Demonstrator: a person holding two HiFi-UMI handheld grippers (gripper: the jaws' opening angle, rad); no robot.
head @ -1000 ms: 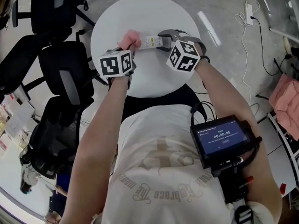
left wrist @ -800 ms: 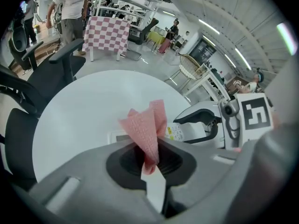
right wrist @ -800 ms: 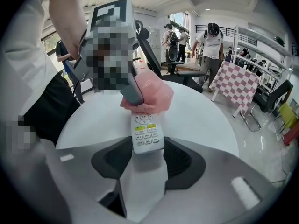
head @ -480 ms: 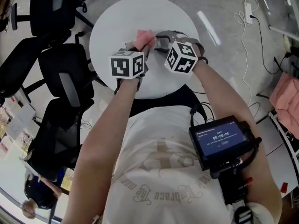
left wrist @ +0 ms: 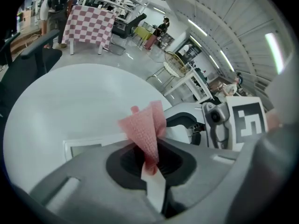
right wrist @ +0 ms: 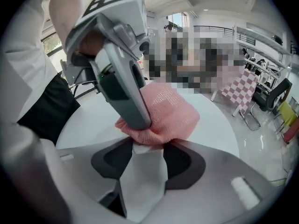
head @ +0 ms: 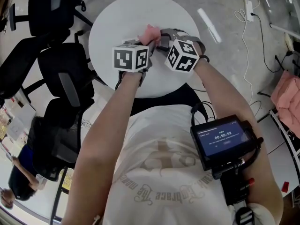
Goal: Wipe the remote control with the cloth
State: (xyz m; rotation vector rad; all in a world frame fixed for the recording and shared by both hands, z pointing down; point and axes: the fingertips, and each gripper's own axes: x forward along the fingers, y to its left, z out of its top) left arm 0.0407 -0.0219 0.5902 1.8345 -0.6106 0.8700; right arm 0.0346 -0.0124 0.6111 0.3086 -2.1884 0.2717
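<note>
Pink cloth [left wrist: 145, 127] against the remote [right wrist: 141, 183], over the worktop [head: 117, 22].
Left hand-held gripper [left wrist: 150, 158] pinched the cloth; right hand-held gripper [right wrist: 142, 154] clamped the remote, lettering unreadable.

One cloth [head: 151, 32] was counted, pinched between the fingers of the left gripper [left wrist: 150, 160], and one remote control [right wrist: 142, 190] between those of the right gripper [right wrist: 142, 155]. Two grippers, one round bench [head: 122, 18], one screen unit [head: 222, 139] and at least three black chairs [head: 47, 8] were counted.
</note>
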